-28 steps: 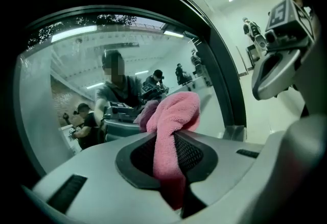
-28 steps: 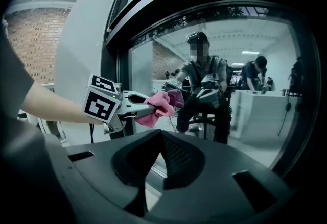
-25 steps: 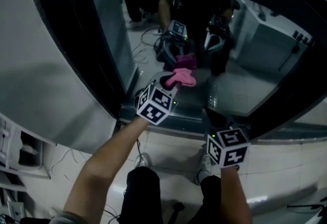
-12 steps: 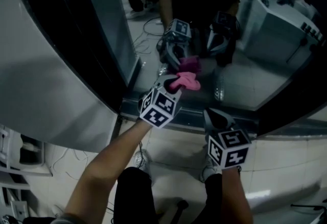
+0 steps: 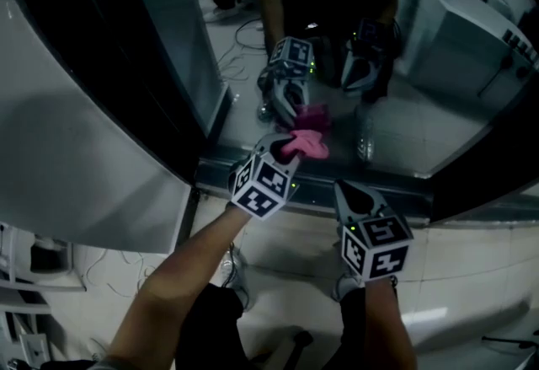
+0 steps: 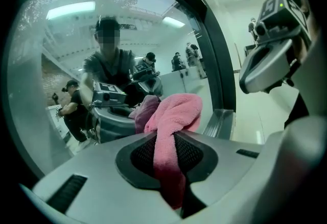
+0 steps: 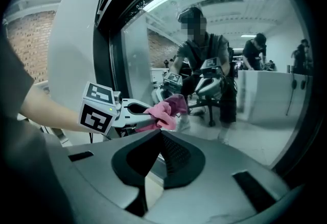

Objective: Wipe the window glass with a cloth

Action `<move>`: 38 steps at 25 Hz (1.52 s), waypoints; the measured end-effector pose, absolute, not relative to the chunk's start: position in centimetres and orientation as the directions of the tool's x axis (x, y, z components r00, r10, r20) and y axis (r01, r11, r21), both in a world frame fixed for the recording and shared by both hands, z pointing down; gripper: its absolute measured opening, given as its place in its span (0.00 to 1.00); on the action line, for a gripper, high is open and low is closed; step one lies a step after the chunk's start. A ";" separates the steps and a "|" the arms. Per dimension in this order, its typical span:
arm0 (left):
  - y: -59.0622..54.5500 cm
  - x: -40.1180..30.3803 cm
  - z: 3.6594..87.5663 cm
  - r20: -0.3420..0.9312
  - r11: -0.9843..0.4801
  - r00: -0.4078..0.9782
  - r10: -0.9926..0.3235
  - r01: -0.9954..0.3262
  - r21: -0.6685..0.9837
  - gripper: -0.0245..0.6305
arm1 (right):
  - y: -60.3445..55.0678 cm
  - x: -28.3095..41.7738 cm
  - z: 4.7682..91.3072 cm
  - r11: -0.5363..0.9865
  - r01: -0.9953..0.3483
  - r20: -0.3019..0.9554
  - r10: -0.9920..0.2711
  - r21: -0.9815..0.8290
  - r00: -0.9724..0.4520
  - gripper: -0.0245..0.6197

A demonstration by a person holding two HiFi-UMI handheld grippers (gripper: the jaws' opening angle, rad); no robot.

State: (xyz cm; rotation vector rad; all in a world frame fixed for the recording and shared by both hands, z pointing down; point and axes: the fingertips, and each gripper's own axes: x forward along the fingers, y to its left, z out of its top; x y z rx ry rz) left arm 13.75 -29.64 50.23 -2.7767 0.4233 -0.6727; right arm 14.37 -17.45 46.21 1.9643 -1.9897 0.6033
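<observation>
My left tool [image 5: 285, 147] clenched the fluffy pink cloth [image 5: 308, 142] against the large window glass [image 5: 438, 120], just above its dark metal bottom frame [image 5: 404, 188]. My right tool [image 5: 348, 189], pinched together on nothing, hung beside it, near that frame.

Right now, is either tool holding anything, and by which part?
The left tool grips the pink cloth partway along, bunched end sticking out ahead; right tool holds nothing.

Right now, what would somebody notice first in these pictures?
The pink cloth stands out, bright in a dim scene. It is pinched in the left tongs and pressed low on the window glass. The dark glass mirrors it, and the right tongs hang shut and empty to its right.
</observation>
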 end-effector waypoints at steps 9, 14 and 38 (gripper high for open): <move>-29.2 13.7 54.9 0.452 -0.941 0.836 -0.312 -0.207 -0.266 0.12 | -17.8 14.6 49.1 -0.010 -0.993 0.509 -0.859 -0.115 -0.050 0.04; -29.3 13.5 57.5 0.482 -0.948 0.823 -0.301 -0.204 -0.244 0.12 | -18.1 14.8 50.7 -0.016 -0.993 0.530 -0.847 -0.116 -0.048 0.04; -28.4 14.1 66.7 0.553 -0.965 0.793 -0.255 -0.172 -0.199 0.12 | -19.2 13.8 55.9 0.033 -0.990 0.607 -0.787 -0.136 -0.110 0.04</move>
